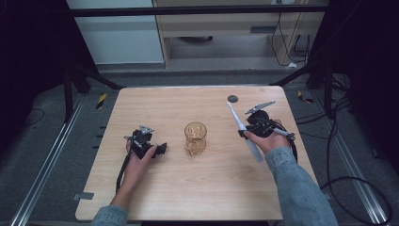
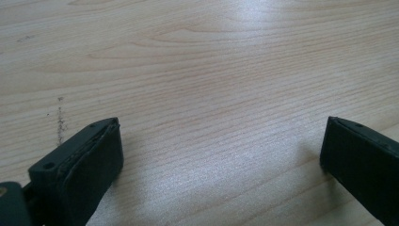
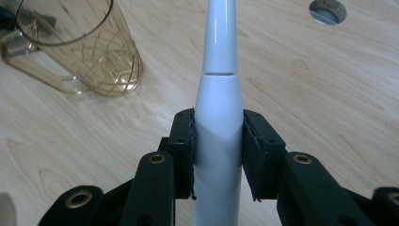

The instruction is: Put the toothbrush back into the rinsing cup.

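Observation:
A white electric toothbrush point(image 1: 244, 132) is clamped in my right gripper point(image 1: 251, 130) at the right of the table, lifted off the wood, its head pointing away from the person. In the right gripper view both pads point(image 3: 184, 141) press on the toothbrush point(image 3: 219, 117) at its thick handle. An amber glass mug point(image 1: 195, 138) with a handle stands upright at the table's middle, and it shows as the mug point(image 3: 82, 47) at upper left in the right gripper view. My left gripper point(image 1: 157, 149) rests low on the left of the table, jaws wide apart over bare wood point(image 2: 216, 117).
A round dark hole point(image 1: 232, 98) sits in the wooden table point(image 1: 160, 193) near its far edge, beyond the toothbrush tip. Cables lie on the floor at the right. Metal rails run along both sides of the table.

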The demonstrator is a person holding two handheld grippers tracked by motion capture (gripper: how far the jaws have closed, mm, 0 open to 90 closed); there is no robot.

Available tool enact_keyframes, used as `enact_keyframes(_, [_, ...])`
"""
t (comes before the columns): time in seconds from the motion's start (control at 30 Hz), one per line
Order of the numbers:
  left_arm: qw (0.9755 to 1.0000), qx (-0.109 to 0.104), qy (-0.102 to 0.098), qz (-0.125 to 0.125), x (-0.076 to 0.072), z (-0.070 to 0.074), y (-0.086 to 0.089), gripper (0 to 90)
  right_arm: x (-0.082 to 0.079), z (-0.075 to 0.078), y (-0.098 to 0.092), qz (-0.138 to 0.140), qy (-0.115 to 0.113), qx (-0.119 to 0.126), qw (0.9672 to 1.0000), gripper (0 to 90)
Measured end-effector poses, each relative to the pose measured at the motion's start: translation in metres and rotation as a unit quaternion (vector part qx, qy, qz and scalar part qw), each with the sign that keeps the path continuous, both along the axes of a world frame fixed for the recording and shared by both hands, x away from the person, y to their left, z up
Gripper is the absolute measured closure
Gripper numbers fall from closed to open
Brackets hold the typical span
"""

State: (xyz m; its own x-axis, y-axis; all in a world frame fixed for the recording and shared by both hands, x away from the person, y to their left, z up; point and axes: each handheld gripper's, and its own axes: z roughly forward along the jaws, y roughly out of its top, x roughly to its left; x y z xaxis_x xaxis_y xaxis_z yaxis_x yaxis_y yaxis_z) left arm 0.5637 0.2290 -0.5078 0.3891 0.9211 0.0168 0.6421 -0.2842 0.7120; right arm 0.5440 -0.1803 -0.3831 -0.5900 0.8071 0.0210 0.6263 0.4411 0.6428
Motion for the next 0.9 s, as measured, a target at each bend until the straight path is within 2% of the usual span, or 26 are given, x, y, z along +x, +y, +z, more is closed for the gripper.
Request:
enact_keyframes(0.2, [1.0000, 0.000, 0.000, 0.000, 0.000, 0.000, 0.000, 0.0, 0.006, 0.003, 0.009, -0.005, -0.024, 0.025, 0.9994, 67.0])
enact_keyframes(0.47, [1.0000, 0.000, 0.000, 0.000, 0.000, 0.000, 0.000, 0.0, 0.013, 0.011, 0.013, -0.010, -0.050, 0.046, 0.9976, 67.0])
enact_keyframes(0.9, [1.0000, 0.000, 0.000, 0.000, 0.000, 0.000, 0.000, 0.0, 0.028, 0.020, 0.023, -0.026, -0.083, 0.059, 0.9944, 67.0])
